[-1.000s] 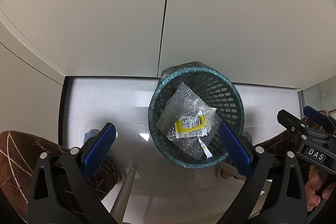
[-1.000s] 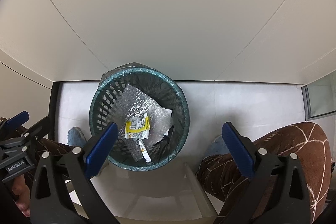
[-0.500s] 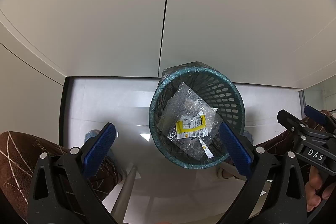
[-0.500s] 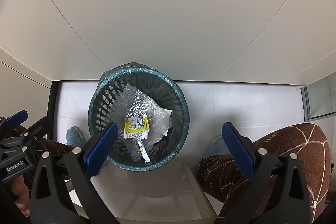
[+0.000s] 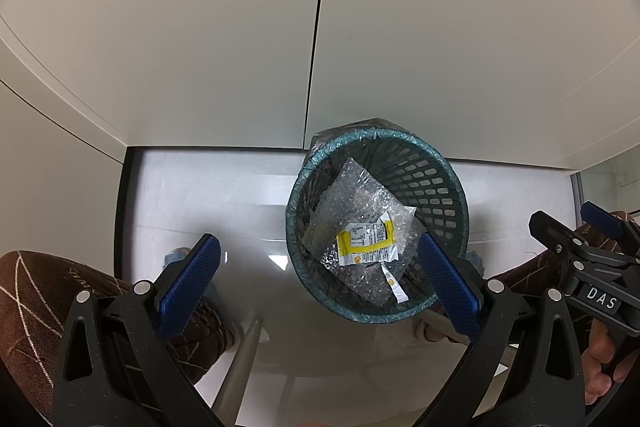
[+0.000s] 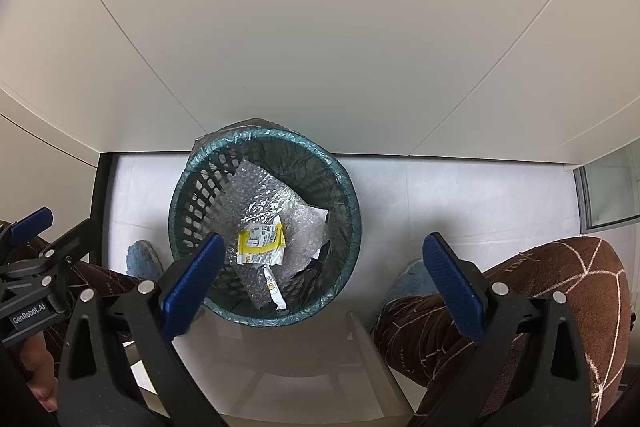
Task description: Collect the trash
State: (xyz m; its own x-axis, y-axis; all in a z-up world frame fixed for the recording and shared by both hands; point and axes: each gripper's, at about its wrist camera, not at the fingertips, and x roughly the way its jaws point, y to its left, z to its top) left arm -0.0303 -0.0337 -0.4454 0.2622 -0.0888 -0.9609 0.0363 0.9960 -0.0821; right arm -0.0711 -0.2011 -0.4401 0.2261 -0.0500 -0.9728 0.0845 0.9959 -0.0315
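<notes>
A teal mesh trash basket (image 5: 440, 183) with a clear liner stands on the white floor against the wall; it also shows in the right wrist view (image 6: 188, 203). Inside lie bubble wrap (image 5: 356, 195) and a yellow-and-white wrapper (image 5: 366, 242), seen too in the right wrist view (image 6: 260, 243). My left gripper (image 5: 316, 283) is open and empty above the basket's left side. My right gripper (image 6: 320, 279) is open and empty above the basket's right side. Each gripper appears at the edge of the other's view.
The person's legs in brown patterned trousers (image 6: 520, 299) and blue slippers (image 6: 140, 255) stand on either side of the basket. A pale chair or stool frame (image 6: 360, 339) lies below the grippers. White wall panels (image 5: 240, 27) rise behind the basket.
Almost nothing has moved. Both grippers stay open above the basket, with only a very slight drift of the views.
</notes>
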